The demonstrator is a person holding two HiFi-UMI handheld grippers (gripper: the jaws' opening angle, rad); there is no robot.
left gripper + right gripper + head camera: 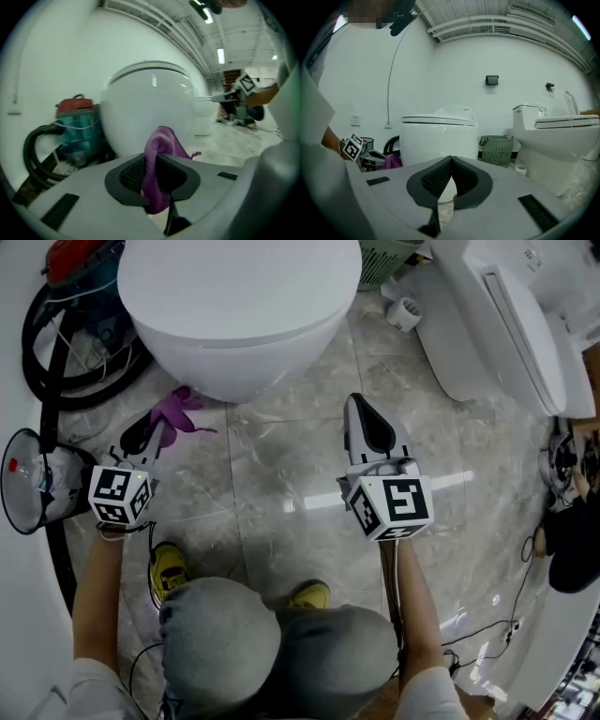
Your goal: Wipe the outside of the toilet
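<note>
**A:** In the head view, why is the purple knitted cloth (178,411) pushed out in front?

**B:** The left gripper (141,435) has it pinched, so a loose tuft points at the glossy white ceramic toilet (239,306). I'd say that's to rub the bowl's outer wall. The cloth is low at the toilet's front left, just beside it. I can't tell if they touch.

**A:** And the left gripper view?

**B:** The jaws are clamped on the cloth, which stands up between them. The toilet's curved side fills the view straight ahead, close by.

**A:** The right gripper view?

**B:** The right gripper (449,180) has its jaws pressed together with nothing between them. It faces the toilet's front from well apart, probably just kept out of the way.
</note>
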